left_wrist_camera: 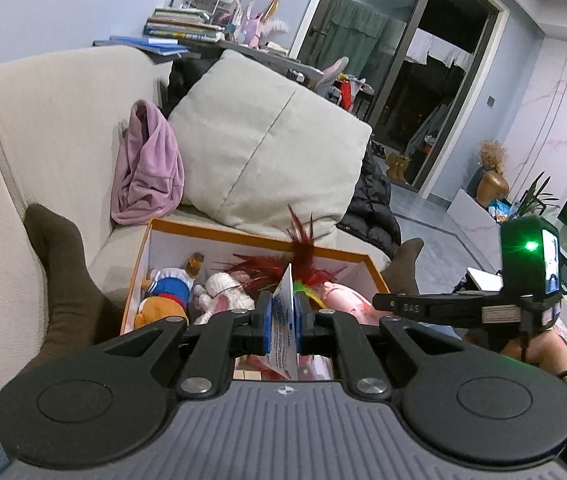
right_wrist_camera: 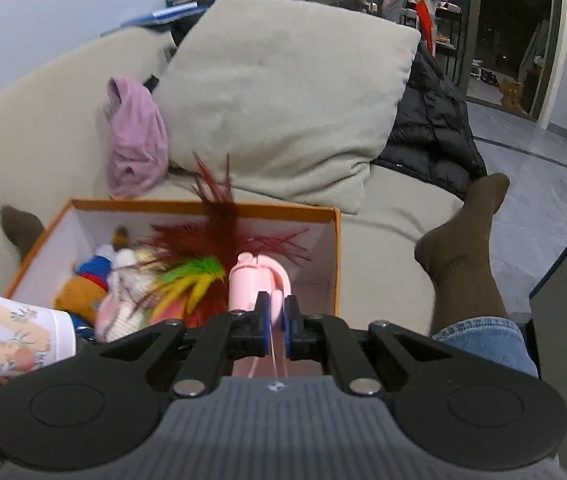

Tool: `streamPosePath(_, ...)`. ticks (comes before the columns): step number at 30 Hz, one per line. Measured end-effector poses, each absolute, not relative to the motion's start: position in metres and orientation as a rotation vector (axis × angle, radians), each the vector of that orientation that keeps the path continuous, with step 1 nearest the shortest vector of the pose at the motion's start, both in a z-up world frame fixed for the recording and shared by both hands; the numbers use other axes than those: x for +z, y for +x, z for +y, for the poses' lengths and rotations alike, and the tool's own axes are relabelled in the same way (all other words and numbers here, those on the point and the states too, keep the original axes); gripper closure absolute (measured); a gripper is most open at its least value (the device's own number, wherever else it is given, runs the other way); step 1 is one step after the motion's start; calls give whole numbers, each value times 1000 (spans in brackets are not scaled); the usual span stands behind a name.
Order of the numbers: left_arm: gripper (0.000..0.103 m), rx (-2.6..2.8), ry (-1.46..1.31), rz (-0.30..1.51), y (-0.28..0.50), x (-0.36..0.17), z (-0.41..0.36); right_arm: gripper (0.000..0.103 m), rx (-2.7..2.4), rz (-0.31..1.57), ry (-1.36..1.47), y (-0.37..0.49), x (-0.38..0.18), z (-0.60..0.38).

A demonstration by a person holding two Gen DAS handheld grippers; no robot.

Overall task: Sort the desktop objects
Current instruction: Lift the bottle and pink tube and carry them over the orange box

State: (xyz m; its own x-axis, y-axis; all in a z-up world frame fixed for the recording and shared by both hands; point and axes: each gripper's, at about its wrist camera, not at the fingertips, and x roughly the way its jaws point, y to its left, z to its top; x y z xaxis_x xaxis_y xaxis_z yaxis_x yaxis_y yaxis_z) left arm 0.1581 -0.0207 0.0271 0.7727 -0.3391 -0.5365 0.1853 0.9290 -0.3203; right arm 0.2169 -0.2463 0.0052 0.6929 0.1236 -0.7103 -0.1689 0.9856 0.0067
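An orange-rimmed white box (left_wrist_camera: 255, 238) (right_wrist_camera: 203, 205) sits on the sofa between the person's feet. It holds plush toys (left_wrist_camera: 167, 292) (right_wrist_camera: 83, 280), a white knitted toy (left_wrist_camera: 225, 292) (right_wrist_camera: 119, 308) and a red and green feather toy (left_wrist_camera: 303, 240) (right_wrist_camera: 211, 204). My left gripper (left_wrist_camera: 283, 312) is shut on a white printed tube (left_wrist_camera: 283, 320), held over the box's near edge; the tube's other end shows in the right wrist view (right_wrist_camera: 15, 332). My right gripper (right_wrist_camera: 277, 314) is shut on a pink plastic toy (right_wrist_camera: 255, 280) above the box's right part.
A beige cushion (left_wrist_camera: 267, 144) (right_wrist_camera: 283, 100) leans behind the box. A purple garment (left_wrist_camera: 147, 168) (right_wrist_camera: 135, 136) lies to its left, a black jacket (left_wrist_camera: 371, 204) (right_wrist_camera: 431, 124) to its right. Brown-socked feet (left_wrist_camera: 63, 276) (right_wrist_camera: 463, 240) flank the box. The other gripper's body (left_wrist_camera: 527, 260) shows at right.
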Motion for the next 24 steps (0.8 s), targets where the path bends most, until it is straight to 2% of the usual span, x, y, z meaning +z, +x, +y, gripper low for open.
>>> streamPosePath(15, 91, -311, -293, 652, 167, 12, -10, 97, 44, 845, -280, 250, -46, -211)
streamPosePath(24, 91, -307, -276, 670, 170, 10, -14, 94, 71, 892, -347, 254, -48, -208)
